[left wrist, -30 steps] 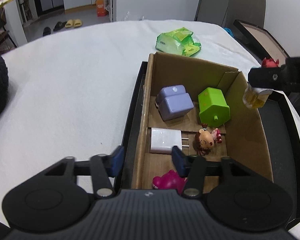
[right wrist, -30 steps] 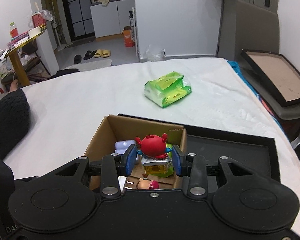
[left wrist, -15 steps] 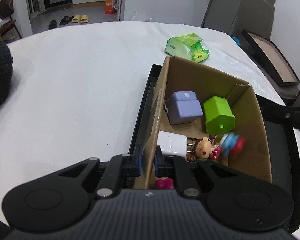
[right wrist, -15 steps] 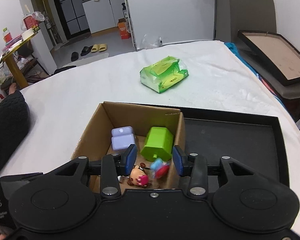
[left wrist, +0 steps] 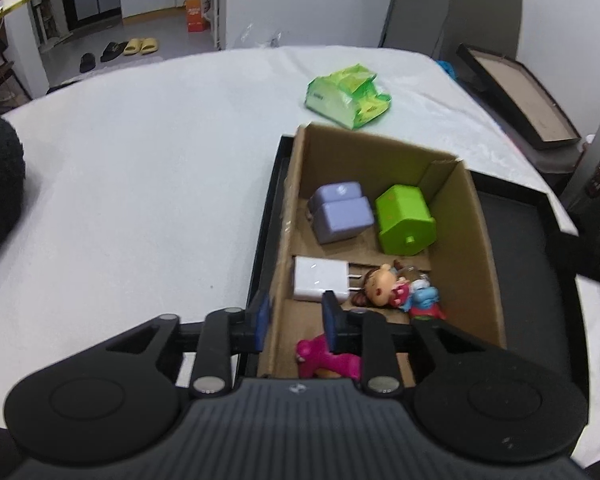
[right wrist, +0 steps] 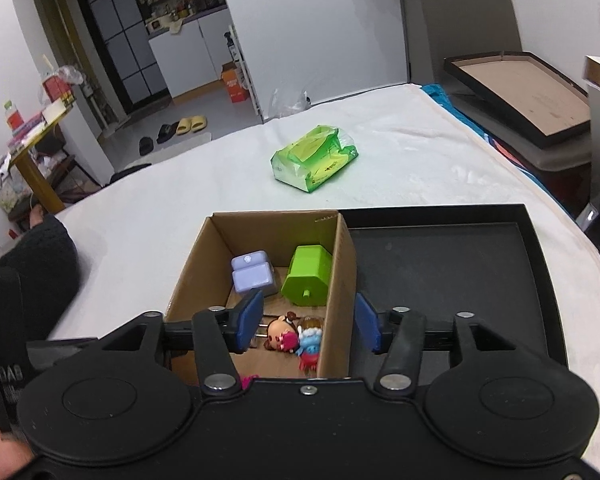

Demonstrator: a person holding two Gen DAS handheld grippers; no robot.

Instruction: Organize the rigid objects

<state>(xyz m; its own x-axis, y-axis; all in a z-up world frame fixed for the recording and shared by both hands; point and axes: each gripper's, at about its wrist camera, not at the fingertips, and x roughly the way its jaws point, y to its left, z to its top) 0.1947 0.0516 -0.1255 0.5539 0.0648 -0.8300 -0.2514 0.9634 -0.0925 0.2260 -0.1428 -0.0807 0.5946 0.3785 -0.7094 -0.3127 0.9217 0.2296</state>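
- The left gripper [left wrist: 294, 316] is hanging at the near left wall of the cardboard box [left wrist: 482, 240], its fingers parted on either side of that wall, not clenched on it.
- The right gripper [right wrist: 309, 322] is hovering released over the box's near right wall [right wrist: 342, 280], nothing between its blue pads [right wrist: 250, 316].
- The red crab toy [left wrist: 424, 300] is lying on the box floor, touching the little doll figure [left wrist: 382, 288], by the right wall.
- The white charger [left wrist: 320, 284] is lying against the left wall, prongs pointing at the doll.
- The purple adapter [left wrist: 342, 218] and green block [left wrist: 406, 220] are sitting side by side toward the far wall.
- A pink toy [left wrist: 328, 358] is peeking out at the near end.
- The box is filling the left end of a black tray [right wrist: 460, 264] on the white table [left wrist: 140, 180]; a green packet [right wrist: 314, 160] is lying beyond, well apart.
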